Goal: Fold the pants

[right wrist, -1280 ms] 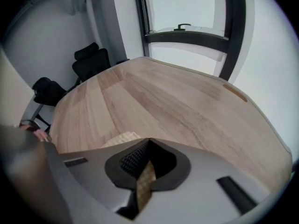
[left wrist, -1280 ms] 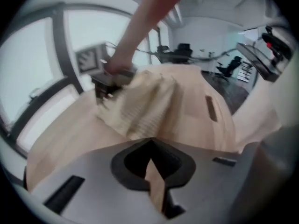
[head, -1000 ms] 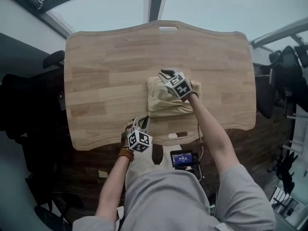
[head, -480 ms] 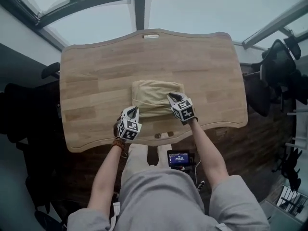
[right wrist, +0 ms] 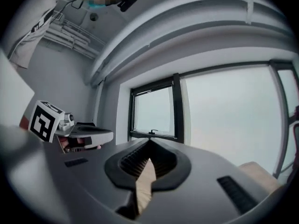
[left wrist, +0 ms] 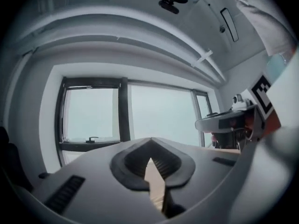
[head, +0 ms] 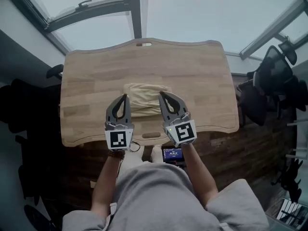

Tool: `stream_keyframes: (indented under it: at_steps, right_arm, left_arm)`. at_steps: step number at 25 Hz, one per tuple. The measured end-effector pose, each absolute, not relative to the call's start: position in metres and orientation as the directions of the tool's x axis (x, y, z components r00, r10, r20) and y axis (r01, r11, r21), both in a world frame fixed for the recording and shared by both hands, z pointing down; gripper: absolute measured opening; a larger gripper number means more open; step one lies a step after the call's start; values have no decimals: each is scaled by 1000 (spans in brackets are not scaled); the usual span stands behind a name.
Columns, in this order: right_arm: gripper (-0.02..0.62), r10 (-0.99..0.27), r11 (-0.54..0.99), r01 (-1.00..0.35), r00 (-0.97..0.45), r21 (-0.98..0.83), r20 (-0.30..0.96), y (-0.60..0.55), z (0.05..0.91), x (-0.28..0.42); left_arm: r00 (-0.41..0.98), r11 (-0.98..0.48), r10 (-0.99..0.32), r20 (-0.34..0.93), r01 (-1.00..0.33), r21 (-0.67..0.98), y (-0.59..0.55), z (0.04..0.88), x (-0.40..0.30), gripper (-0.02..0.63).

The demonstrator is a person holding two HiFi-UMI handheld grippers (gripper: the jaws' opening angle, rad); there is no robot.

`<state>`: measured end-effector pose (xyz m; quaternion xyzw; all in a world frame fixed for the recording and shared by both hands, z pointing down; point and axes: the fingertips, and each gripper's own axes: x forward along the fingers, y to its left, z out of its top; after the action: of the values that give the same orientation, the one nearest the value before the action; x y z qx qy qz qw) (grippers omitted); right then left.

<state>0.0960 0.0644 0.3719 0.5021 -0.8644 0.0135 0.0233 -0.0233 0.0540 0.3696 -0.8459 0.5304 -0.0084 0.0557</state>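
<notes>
Nearest to the camera in the head view we saw the person's grey shirt (head: 154, 196) and both forearms, which reached forward. Between the arms, just under the near table edge in the picture, a small device with a lit screen (head: 172, 153) was visible. Then came the left gripper (head: 124, 98) and the right gripper (head: 161, 95), side by side, held above the near part of the wooden table (head: 197, 76) and pointing level. The jaws of the left gripper were pressed together and held nothing. The jaws of the right gripper had just been closing and met, with nothing between them. Between the two tips in the picture, the pants (head: 144, 99) lay on the table as a folded beige bundle, near its middle, and neither gripper touched them. Farther away, both gripper views showed a dark-framed window (left wrist: 93, 115).
</notes>
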Motion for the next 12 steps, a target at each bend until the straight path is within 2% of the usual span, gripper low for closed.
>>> stream_keyframes:
  at_steps: [2, 7, 12]
  right_arm:
    - [3, -868, 494, -870, -493, -8, 65, 84, 376, 90]
    - [3, -869, 464, -885, -465, -46, 168, 131, 415, 78]
    - [3, -876, 428, -903, -424, -38, 231, 155, 433, 63]
  left_arm:
    - [450, -442, -892, -45, -889, -122, 70, 370, -19, 0]
    - [502, -514, -854, 136, -855, -73, 103, 422, -17, 0]
    - [556, -574, -811, 181, -816, -69, 112, 442, -30, 0]
